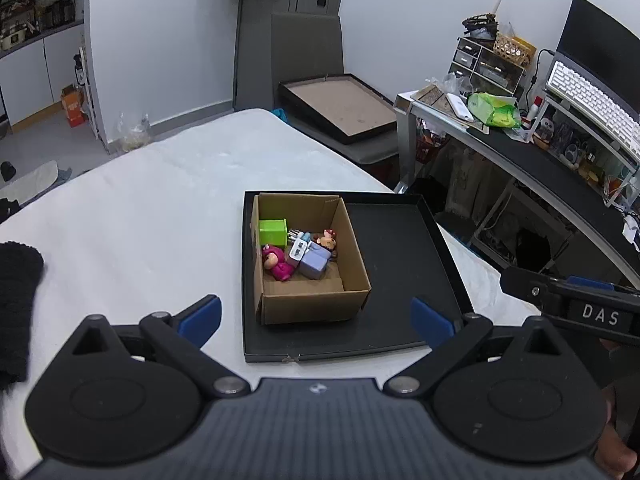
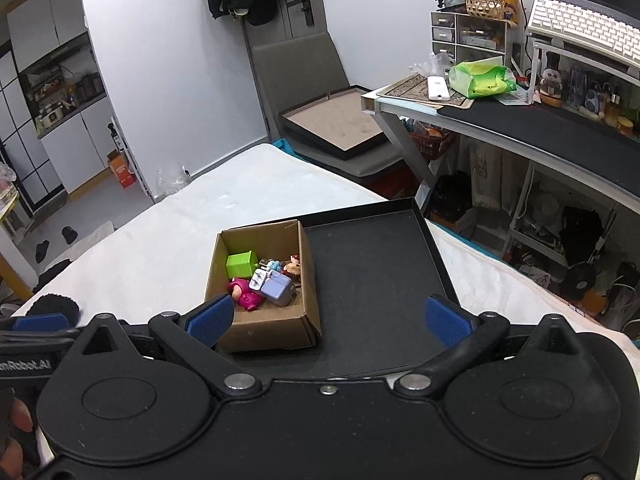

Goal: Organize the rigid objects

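A brown cardboard box (image 1: 352,256) (image 2: 310,280) stands in the left part of a shallow black tray (image 1: 400,248) (image 2: 372,264) on a white bed. In the box lie a green cube (image 1: 273,231) (image 2: 241,263), a pink figure (image 1: 276,262) (image 2: 245,294), a lilac charger plug (image 1: 314,261) (image 2: 276,287) and a small brown-haired figure (image 1: 328,240) (image 2: 295,266). My left gripper (image 1: 316,322) is open and empty, held above the tray's near edge. My right gripper (image 2: 330,318) is open and empty, near the box's front.
The white bed (image 1: 140,220) (image 2: 192,216) stretches left and far. A grey chair (image 1: 308,60) with a framed board (image 1: 340,106) stands beyond it. A cluttered desk (image 1: 540,160) (image 2: 540,120) is at the right. A black cloth (image 1: 16,304) lies at left.
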Demonstrator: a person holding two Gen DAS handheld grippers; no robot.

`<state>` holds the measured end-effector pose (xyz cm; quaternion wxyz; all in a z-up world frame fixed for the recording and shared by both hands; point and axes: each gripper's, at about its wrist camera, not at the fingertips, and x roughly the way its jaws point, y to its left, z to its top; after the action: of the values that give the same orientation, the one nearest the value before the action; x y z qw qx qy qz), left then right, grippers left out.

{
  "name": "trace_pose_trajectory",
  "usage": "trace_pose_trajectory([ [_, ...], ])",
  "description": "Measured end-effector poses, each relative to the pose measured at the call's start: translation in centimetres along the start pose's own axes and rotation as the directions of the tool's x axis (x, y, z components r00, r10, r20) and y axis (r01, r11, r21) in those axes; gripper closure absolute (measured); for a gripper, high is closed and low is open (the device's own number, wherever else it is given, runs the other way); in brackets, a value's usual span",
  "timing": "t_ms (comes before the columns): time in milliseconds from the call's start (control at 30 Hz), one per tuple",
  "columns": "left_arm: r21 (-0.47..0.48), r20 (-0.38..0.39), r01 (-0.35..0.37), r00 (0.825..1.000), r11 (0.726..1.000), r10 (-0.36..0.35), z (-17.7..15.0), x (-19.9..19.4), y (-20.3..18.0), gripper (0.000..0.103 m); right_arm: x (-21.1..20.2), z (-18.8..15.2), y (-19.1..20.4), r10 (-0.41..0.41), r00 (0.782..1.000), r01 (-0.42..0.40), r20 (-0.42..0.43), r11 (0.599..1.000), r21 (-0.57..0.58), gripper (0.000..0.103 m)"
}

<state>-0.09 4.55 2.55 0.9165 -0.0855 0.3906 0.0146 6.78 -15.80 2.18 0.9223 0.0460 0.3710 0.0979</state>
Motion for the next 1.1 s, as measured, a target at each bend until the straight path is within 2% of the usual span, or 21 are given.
trace_pose_trajectory([
  [533,0.025,0.010,-0.006,1.000,1.000,0.005,-1.2,-1.4,-0.5,0.003,-2.2,-0.6,0.1,-0.007,0.999,0.007,0.047,1.000,-0.001,0.000],
  [1100,0.048,0.024,-0.014,1.000,0.999,0.013,-1.5,-2.3,-0.9,0.003,-3.2,-0.9,0.2,0.006,0.998,-0.006,0.058,1.000,-0.005,0.000],
])
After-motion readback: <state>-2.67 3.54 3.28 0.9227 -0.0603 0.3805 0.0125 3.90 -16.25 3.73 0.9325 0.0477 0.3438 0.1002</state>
